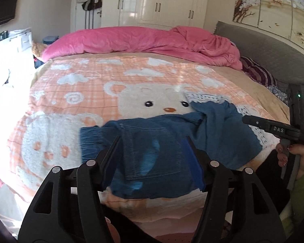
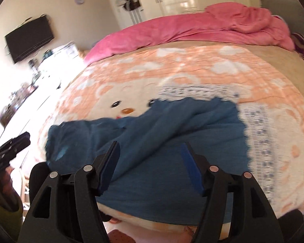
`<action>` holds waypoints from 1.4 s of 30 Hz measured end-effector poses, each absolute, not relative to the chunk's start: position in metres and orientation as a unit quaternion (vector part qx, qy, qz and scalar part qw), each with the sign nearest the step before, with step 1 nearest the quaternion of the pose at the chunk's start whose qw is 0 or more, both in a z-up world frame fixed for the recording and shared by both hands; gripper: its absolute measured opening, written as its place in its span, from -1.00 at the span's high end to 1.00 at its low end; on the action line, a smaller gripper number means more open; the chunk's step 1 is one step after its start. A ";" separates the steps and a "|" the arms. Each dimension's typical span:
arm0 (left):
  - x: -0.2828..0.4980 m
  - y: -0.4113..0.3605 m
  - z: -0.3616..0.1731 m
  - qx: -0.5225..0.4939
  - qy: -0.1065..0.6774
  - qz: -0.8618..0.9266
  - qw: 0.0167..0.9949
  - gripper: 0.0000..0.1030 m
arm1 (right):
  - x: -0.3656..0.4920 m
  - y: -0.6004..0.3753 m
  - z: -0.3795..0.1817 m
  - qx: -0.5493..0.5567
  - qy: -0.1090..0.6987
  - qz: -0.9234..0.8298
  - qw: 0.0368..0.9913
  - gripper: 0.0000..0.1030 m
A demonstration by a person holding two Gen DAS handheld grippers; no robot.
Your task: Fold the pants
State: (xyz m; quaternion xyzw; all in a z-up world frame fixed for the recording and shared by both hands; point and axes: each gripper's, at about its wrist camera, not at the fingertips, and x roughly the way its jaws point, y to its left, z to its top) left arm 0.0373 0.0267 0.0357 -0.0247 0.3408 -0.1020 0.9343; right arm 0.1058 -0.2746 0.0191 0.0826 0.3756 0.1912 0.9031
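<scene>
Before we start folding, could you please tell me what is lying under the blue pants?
The pants lie on the peach bear blanket. A white lace-edged cloth pokes out beneath their far and right edges; how far it runs underneath is covered.

Right gripper [image 2: 150,144] fingers [image 2: 111,162] apart above blue pants [image 2: 172,133] (blurred).

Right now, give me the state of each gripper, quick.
Left gripper: open, holding nothing, above the blue pants.
Right gripper: open, holding nothing, above the same pants.
</scene>
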 end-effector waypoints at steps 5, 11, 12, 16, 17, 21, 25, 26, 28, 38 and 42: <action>0.064 -0.033 0.011 -0.028 0.390 -0.196 0.899 -0.04 | 0.108 -0.299 0.026 0.089 0.359 0.160 0.915 -0.44; 0.112 -0.083 -0.022 -0.002 0.431 -0.231 0.872 0.01 | 0.127 -0.302 0.032 0.079 0.366 0.169 0.912 -0.45; 0.120 -0.086 -0.029 0.005 0.434 -0.223 0.873 0.06 | 0.134 -0.299 0.032 0.070 0.368 0.170 0.911 -0.45; 0.137 -0.083 -0.058 -0.047 0.462 -0.229 0.856 0.60 | 0.174 -0.271 0.025 0.032 0.399 0.180 0.899 -0.45; 0.134 -0.082 -0.061 -0.051 0.451 -0.231 0.861 0.60 | 0.183 -0.263 0.021 0.026 0.407 0.185 0.894 -0.45; 0.120 -0.087 -0.060 -0.025 0.411 -0.274 0.869 0.63 | 0.233 -0.224 0.004 0.005 0.439 0.191 0.878 -0.45; 0.118 -0.087 -0.066 -0.013 0.399 -0.290 0.870 0.63 | 0.280 -0.180 -0.017 -0.030 0.464 0.166 0.870 -0.45; 0.119 -0.085 -0.065 -0.022 0.400 -0.293 0.868 0.63 | 0.287 -0.172 -0.020 -0.039 0.467 0.164 0.868 -0.45; 0.122 -0.079 -0.065 -0.042 0.400 -0.302 0.864 0.63 | 0.304 -0.158 -0.030 -0.069 0.473 0.148 0.866 -0.45; 0.126 -0.065 -0.063 -0.072 0.388 -0.308 0.866 0.26 | 0.302 -0.231 -0.004 0.020 0.437 0.131 0.890 0.80; 0.121 -0.067 -0.059 -0.060 0.371 -0.306 0.875 0.24 | 0.262 -0.285 0.030 0.074 0.406 0.121 0.903 0.80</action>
